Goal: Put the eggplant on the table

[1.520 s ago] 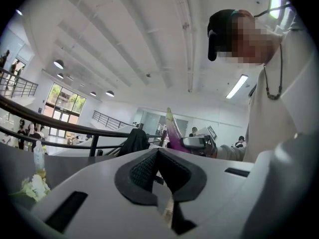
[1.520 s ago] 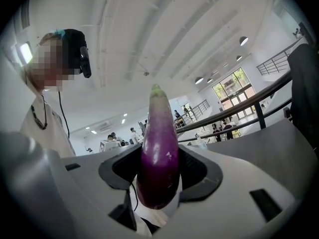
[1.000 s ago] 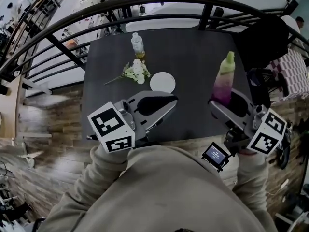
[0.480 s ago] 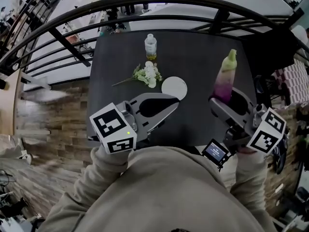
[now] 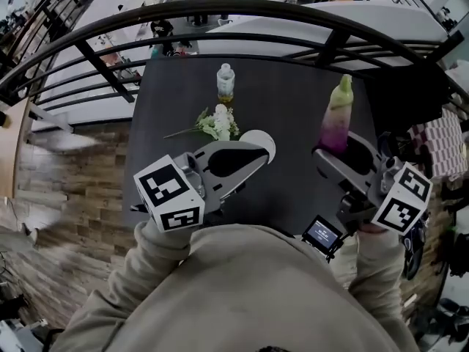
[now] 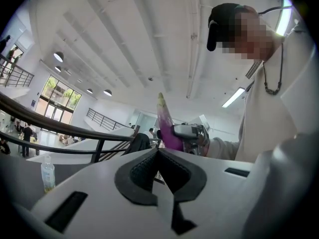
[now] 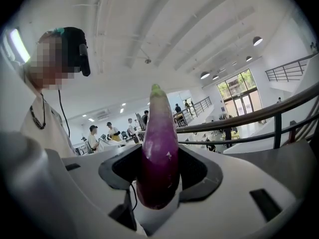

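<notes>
Dark table (image 5: pixel 293 94) beside curved railing (image 5: pixel 220 9). Right gripper (image 5: pixel 331 155) pinches eggplant (image 5: pixel 335 116) at purple lower end. Eggplant upright, green tip up, above right side of table, not set down. Left gripper (image 5: pixel 253 156): jaws pressed together, empty, just beside white disc (image 5: pixel 258 144). Farther left: bottle (image 5: pixel 226 83), flower sprig (image 5: pixel 216 125). Risk: upright release likely causes topple and roll toward right edge; low grip may let eggplant pivot.

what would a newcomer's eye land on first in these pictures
The purple eggplant, green tip up, stands upright in the jaws of the right gripper, at the right side of the dark table in the head view. The left gripper has its jaws together with nothing between them. Beyond it lie a white flower sprig and a small bottle.
</notes>
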Demonstrator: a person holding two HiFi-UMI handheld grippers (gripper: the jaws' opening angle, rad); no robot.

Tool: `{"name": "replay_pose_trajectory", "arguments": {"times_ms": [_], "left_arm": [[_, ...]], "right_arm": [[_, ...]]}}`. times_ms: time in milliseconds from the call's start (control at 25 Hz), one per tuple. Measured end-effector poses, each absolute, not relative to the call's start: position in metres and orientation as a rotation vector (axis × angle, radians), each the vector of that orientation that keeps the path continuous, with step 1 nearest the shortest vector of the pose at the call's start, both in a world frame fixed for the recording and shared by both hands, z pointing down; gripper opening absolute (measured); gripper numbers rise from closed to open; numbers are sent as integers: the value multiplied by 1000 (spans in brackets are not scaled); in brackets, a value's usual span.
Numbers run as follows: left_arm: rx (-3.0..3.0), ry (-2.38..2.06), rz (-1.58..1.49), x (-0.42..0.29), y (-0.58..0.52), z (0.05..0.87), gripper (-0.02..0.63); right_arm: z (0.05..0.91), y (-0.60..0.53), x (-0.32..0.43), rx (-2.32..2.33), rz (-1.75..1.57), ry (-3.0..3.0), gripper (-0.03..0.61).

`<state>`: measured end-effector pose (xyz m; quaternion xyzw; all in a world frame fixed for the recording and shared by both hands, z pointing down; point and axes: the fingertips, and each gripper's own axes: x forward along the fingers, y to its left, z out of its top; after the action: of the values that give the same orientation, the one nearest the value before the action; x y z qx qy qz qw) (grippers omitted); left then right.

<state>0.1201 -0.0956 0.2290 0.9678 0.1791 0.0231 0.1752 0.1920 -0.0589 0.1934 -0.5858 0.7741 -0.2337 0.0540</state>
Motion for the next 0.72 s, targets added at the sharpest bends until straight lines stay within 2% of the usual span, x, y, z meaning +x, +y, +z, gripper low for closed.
{"name": "replay_pose_trajectory", "arguments": {"times_ms": [200, 720], "left_arm": [[2761, 514, 46, 135, -94, 211, 6], [2758, 496, 66, 133, -89, 229, 6]], "right_arm": [[176, -52, 205, -1794, -687, 2351, 230], [202, -50, 203, -1769, -728, 2336, 230]]}}
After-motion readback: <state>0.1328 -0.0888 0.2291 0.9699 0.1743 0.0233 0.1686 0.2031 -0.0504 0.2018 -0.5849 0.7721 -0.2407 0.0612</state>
